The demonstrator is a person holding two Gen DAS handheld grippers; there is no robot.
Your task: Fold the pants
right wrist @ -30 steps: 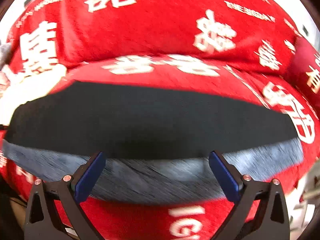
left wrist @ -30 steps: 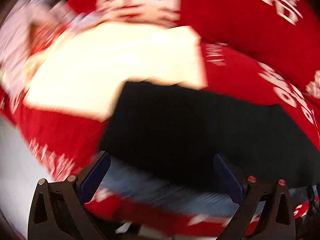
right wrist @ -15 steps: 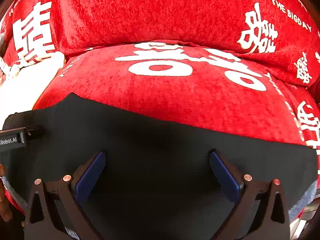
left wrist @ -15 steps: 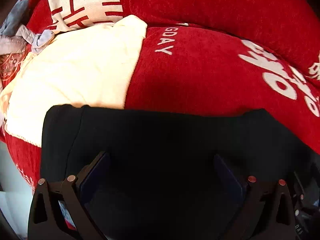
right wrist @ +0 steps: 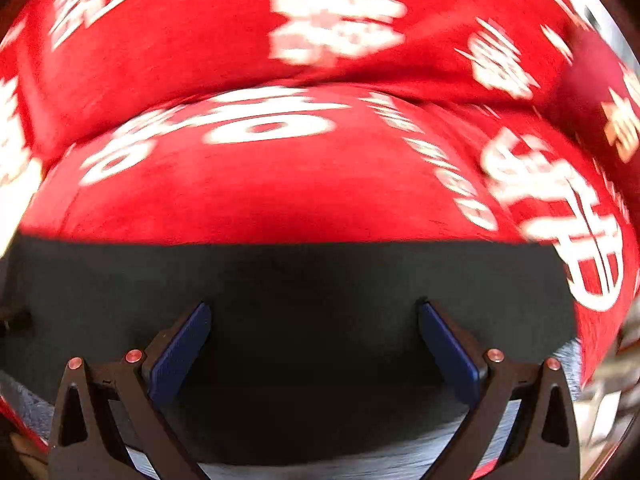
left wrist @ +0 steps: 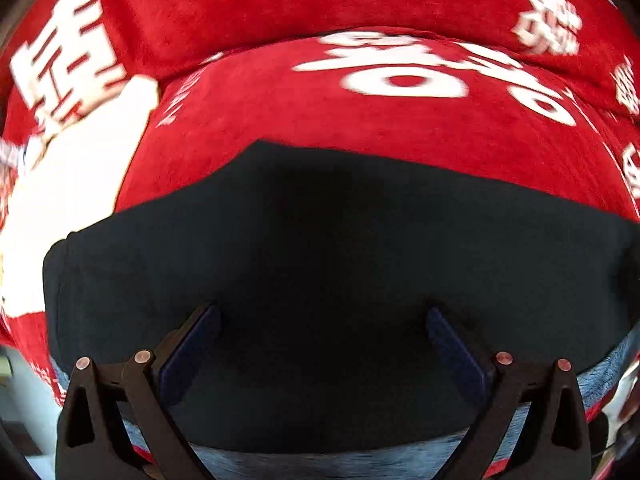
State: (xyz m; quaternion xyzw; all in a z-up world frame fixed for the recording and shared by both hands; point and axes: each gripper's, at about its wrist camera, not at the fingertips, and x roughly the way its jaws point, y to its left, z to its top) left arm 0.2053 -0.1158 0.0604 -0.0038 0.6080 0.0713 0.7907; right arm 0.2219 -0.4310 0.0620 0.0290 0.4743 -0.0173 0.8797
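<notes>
Red cover (left wrist: 360, 128) with white characters fills both views, ahead of and beyond each tool; a soft seat and backrest, by the look of it. Both views smeared by motion.

Black pants (left wrist: 340, 264) lie flat on it, directly under and just ahead of both tools. Far edge runs straight across ahead of the right gripper; ahead of the left gripper it rises to a blunt peak. A grey-blue layer (right wrist: 360, 466) shows under the near edge, below the fingers; same garment or not, cannot tell.

Cream cloth (left wrist: 72, 200): far left of the left gripper, off the pants.

Left gripper (left wrist: 324, 344): fingers spread wide, nothing between. Right gripper (right wrist: 314, 338): same, spread and empty.

Judgement: pants form a compact dark block, so at least one fold looks done. Whether another fold remains cannot be read here.
</notes>
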